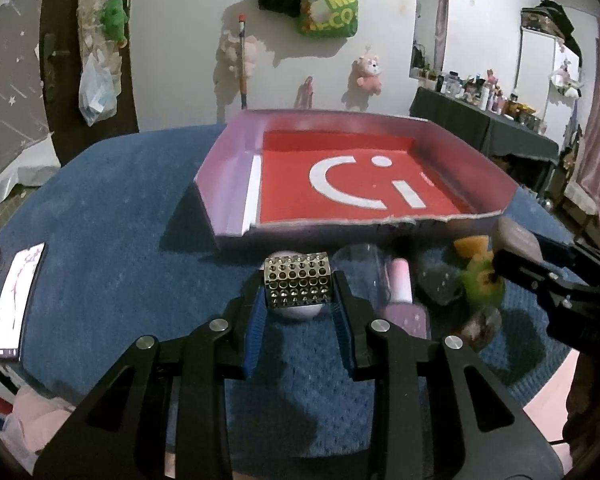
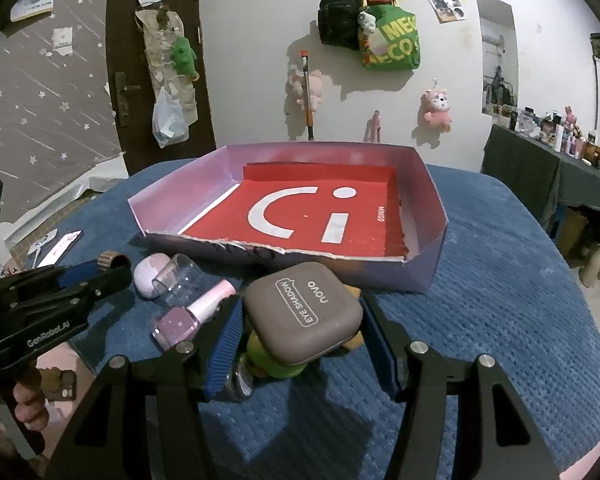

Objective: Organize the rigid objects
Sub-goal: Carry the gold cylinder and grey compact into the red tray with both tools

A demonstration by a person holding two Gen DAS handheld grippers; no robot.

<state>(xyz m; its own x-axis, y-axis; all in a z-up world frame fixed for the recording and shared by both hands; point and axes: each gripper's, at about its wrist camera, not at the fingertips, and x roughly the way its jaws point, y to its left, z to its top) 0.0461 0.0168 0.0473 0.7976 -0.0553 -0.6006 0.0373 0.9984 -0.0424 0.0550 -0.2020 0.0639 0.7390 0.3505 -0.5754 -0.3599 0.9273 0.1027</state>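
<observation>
The studded metal cuff [image 1: 297, 283] sits clamped between the blue pads of the left claw [image 1: 298, 300], lifted clear of the blue cloth on the tabletop [image 1: 120, 208]; the pads press its two curved ends and the jaws are drawn in as far as they go. Just beyond and under that claw's tips lies a pale lilac egg-shaped case [image 1: 300, 312], and a little to the claw's right a clear plastic cup [image 1: 358, 268] lies on its side, touching a pink-capped nail polish bottle [image 1: 402, 296]. Straight ahead of the left claw stands the shallow cardboard tray [image 1: 228, 176] with lilac walls and a red floor bearing white marks; nothing lies in it.

The right claw [image 2: 300, 320] is clamped on a grey-brown eye shadow compact [image 2: 304, 314], which is tilted and held by its two side edges above the cloth. Directly below the compact a green and yellow toy [image 2: 278, 366] rests on the cloth, partly hidden. To the right claw's left lie the nail polish bottle, the cup and the lilac case, with the left claw beyond them. The tray's torn near wall is just ahead of the compact. A phone [image 1: 14, 304] lies far to the left claw's left
</observation>
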